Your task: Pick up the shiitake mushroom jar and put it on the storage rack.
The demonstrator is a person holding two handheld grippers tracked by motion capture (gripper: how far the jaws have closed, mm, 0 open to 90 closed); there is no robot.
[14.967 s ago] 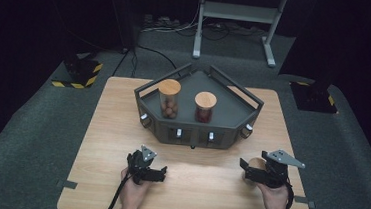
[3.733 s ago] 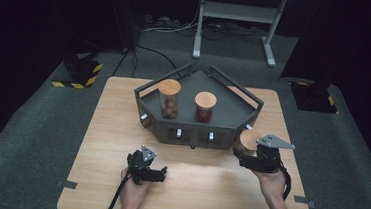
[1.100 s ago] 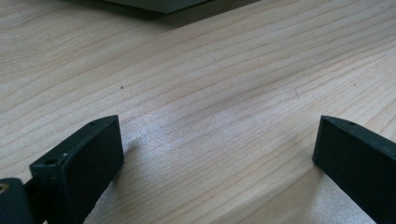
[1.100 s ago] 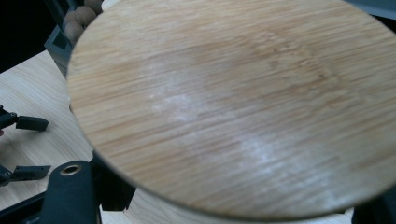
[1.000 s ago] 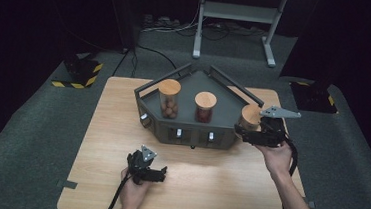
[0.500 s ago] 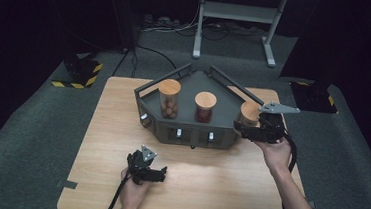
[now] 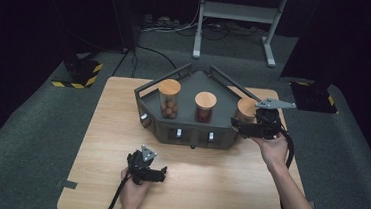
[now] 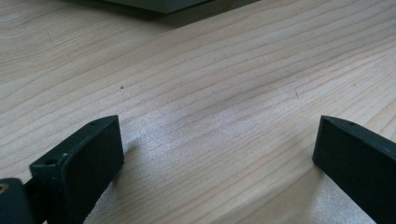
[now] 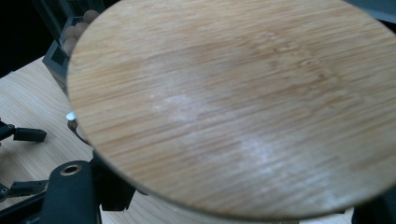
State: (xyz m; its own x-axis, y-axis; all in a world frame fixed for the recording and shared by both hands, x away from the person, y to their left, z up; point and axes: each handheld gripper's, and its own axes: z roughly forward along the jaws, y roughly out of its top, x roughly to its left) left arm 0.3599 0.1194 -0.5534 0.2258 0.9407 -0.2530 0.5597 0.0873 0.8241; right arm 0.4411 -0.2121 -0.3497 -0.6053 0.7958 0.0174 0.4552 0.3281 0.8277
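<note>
Wooden table | right hand-held gripper clamped around jar at tray's right end

No word, number, label or brand can be read anywhere in these views. The wooden lid is bare grain, and the bench carries no print. The grey rack has no legible marking.

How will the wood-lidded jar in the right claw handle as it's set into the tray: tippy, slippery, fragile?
Probably a bit tippy: the jar looks taller than wide and the right claw is shut on its side below the wooden lid. Its clear wall looks smooth and hard, so likely slippery and breakable if knocked against the tray rim. Round body, so it could roll if it falls over.
</note>
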